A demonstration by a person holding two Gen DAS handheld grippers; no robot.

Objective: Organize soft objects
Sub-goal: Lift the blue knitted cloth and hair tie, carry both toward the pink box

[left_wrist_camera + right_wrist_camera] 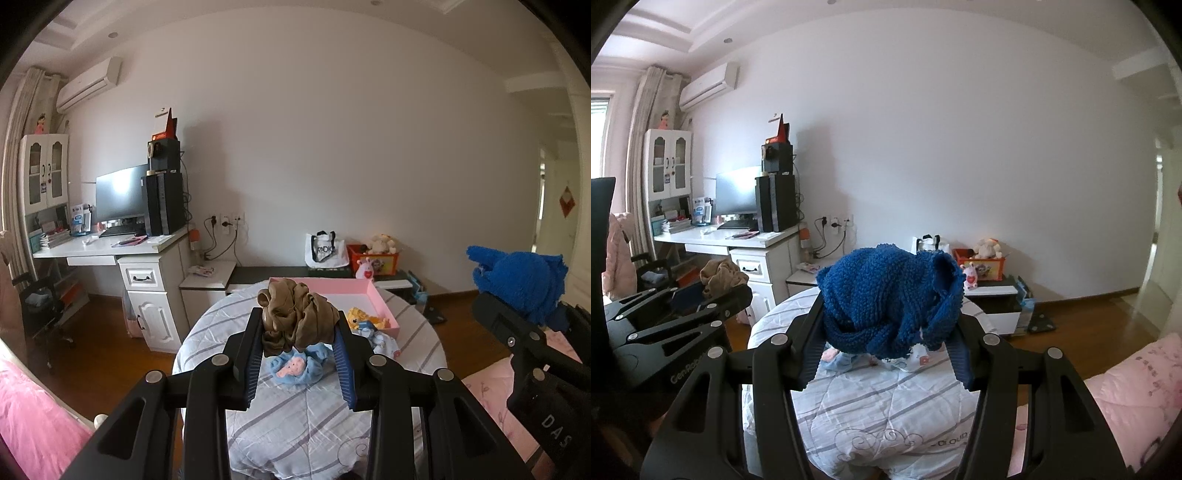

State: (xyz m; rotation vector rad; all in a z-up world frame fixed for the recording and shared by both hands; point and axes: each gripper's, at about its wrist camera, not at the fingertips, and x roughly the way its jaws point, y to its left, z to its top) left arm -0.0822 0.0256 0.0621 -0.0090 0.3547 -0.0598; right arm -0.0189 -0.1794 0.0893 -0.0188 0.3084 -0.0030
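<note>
My left gripper (300, 325) is shut on a bunched brown cloth (297, 317) and holds it above the round table (295, 417). My right gripper (886, 314) is shut on a fuzzy blue cloth (890, 299), also lifted above the table; that cloth shows at the right of the left wrist view (521, 280). A pink tray (376, 299) at the table's far side holds a yellow soft toy (364, 317). A light blue soft item with a pink face (295, 367) lies on the table under the brown cloth. A white patterned cloth (384, 343) lies beside the tray.
The table has a grey striped quilted cover (871, 398). A pink bed (1137, 387) is at the right and pink bedding (33, 417) at the left. A white desk (110, 251) with a monitor stands at the back left. A toy box (373, 258) sits on a low cabinet behind.
</note>
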